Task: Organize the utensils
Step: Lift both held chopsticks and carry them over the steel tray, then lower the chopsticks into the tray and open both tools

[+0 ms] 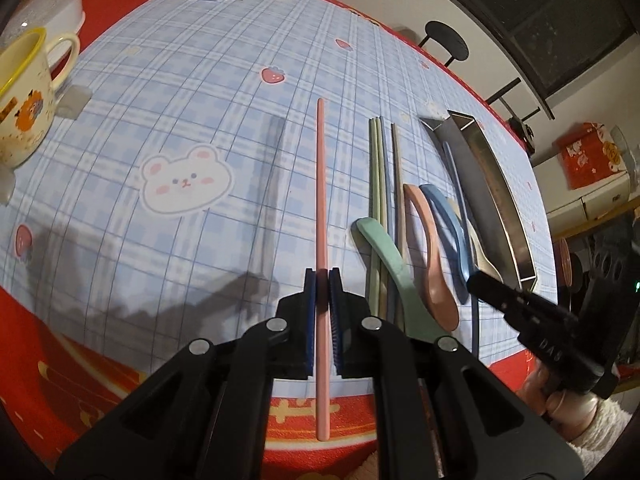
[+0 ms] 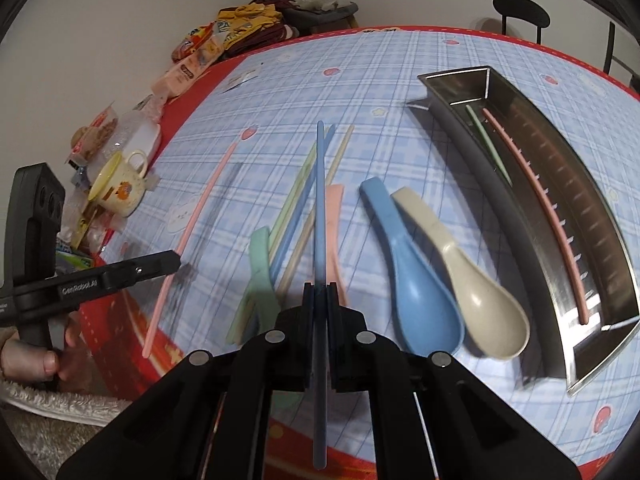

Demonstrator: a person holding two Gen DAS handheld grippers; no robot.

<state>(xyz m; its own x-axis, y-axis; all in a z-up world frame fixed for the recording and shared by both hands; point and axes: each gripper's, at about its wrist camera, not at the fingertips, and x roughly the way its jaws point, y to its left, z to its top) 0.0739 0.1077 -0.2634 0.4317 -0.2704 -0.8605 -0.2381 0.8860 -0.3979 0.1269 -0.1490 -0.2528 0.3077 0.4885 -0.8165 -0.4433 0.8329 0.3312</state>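
Observation:
My left gripper (image 1: 322, 276) is shut on a pink chopstick (image 1: 321, 184), which it holds lifted above the plaid mat. In the right wrist view, my right gripper (image 2: 320, 288) is shut on a blue chopstick (image 2: 320, 200), also held off the table. The steel tray (image 2: 512, 216) at the right holds one pink chopstick (image 2: 536, 200) and one green chopstick (image 2: 486, 140). Loose chopsticks (image 2: 296, 208) lie on the mat with a green spoon (image 2: 260, 276), a pink spoon (image 2: 334, 208), a blue spoon (image 2: 420, 292) and a beige spoon (image 2: 480, 300). The left gripper (image 2: 176, 262) shows at the left there.
A yellow-rimmed mug (image 1: 20, 108) stands at the table's left side beside a white container (image 2: 140, 136) and snack packets (image 2: 208, 48). A black chair (image 1: 444, 42) is behind the far edge. The red tablecloth border (image 1: 60, 360) marks the near edge.

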